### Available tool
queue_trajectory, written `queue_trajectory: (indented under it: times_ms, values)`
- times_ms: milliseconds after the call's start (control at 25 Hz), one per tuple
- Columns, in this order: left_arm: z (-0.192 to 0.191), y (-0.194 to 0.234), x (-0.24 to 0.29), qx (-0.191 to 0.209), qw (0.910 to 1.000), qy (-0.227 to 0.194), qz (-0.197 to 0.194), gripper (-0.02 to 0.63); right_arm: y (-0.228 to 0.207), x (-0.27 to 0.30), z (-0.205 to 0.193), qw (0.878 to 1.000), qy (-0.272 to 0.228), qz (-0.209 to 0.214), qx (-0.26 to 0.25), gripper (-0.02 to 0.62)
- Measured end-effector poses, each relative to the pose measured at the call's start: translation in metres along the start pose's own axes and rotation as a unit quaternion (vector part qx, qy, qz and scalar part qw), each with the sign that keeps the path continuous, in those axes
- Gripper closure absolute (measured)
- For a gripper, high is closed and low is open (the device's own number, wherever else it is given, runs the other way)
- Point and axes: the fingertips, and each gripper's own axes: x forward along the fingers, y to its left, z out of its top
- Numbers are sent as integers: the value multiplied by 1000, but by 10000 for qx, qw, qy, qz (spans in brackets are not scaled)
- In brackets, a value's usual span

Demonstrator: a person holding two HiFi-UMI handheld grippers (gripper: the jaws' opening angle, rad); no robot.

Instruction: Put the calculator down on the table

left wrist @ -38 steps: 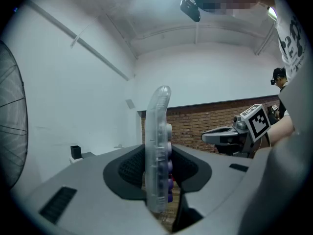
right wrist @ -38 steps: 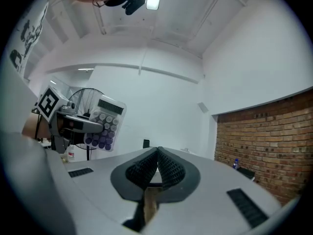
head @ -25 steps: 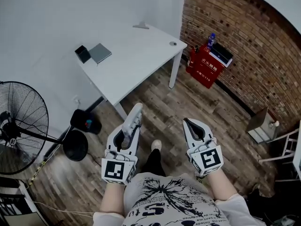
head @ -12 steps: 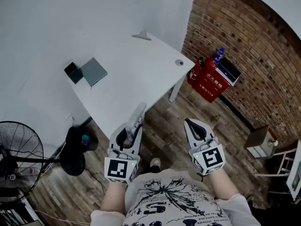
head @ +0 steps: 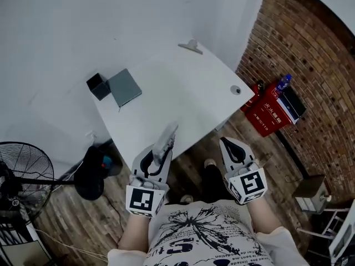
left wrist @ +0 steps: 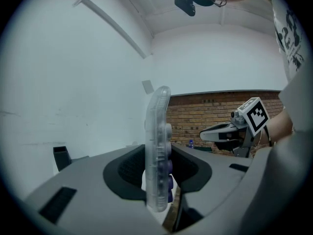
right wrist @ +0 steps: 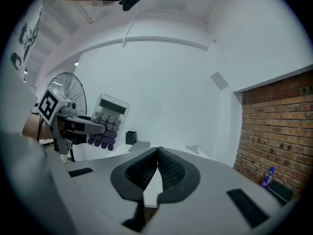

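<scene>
Well, we're at the white table [head: 183,101]; L gripper [head: 157,155] clamped on the calc [head: 168,134], R gripper [head: 224,143] pinched together w/ nothing in it; calc held on edge, keys facing R, tip over table's near rim

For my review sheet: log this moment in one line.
left hand-held gripper: shut on calculator | right hand-held gripper: shut, empty | table: calculator not yet down
</scene>
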Motion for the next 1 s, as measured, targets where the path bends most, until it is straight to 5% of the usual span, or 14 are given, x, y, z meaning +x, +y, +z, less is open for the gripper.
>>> queue_trajectory:
  times_ms: [600,1000]
  values:
    - [18,74,130,-303,9868,-81,1586,466,-99,193,30,9842,-210,1677,-536,580]
    - [-30,113,213,-1008,9689,326,2236,465,-139,297,-6,9659,220,2508,-608,580]
